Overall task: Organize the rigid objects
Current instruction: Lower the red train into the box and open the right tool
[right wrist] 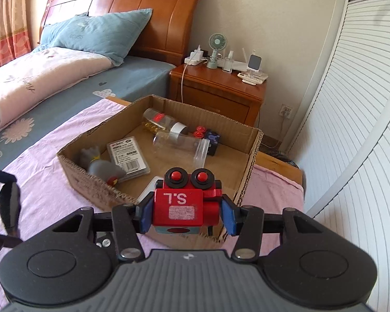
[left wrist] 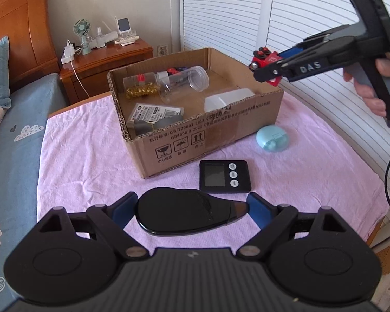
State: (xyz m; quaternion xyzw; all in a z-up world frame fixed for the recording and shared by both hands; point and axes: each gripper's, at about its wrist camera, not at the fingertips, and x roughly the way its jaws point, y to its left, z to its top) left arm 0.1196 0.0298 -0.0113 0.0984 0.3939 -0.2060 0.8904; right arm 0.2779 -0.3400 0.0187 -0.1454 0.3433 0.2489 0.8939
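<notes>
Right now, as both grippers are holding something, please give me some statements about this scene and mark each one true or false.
1. The right gripper grips a red toy train. True.
2. The cardboard box is empty. False: it holds jars, a card pack and more.
3. The black timer lies inside the box. False: it lies on the pink cloth, outside.
4. The left gripper holds a black glossy object. True.
5. The blue round case lies beside the box. True.

I am noting my red toy train [right wrist: 184, 205] showing black wheels with red hubs, brown printed cardboard box [left wrist: 195, 143], pink cloth [left wrist: 78, 156], black timer [left wrist: 224, 176], pale blue round case [left wrist: 272, 139], glossy black case [left wrist: 184, 214].
</notes>
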